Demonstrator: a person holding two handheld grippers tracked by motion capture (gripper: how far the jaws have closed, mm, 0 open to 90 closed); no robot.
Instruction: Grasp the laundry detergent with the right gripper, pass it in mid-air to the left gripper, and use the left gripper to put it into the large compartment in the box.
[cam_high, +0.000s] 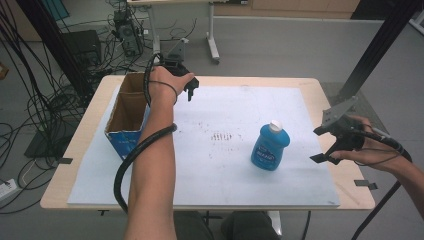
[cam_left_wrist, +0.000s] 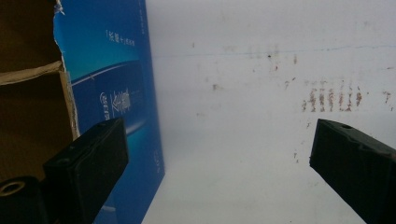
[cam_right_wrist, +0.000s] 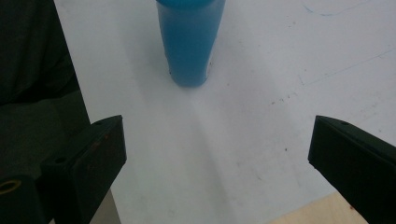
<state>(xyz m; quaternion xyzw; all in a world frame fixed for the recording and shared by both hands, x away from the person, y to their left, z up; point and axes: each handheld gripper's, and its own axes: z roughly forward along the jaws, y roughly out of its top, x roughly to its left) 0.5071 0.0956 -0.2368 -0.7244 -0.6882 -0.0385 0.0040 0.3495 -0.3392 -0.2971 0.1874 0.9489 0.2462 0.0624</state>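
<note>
Blue bottle (cam_high: 270, 146) upright mid-mat, well apart from both spread-jawed hand-held grippers, left (cam_high: 189, 86) and right (cam_high: 325, 145).

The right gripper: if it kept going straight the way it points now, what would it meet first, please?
Most likely the blue bottle, standing upright ahead of the open right gripper on the white sheet. Nothing lies between them, though the depth is hard to judge.

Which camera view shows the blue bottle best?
The high view shows it best: the whole blue bottle stands upright on the white mat, with white cap and label visible. The right gripper view shows its lower body between the open jaws, top cut off. The left gripper view looks at the cardboard box instead.
</note>
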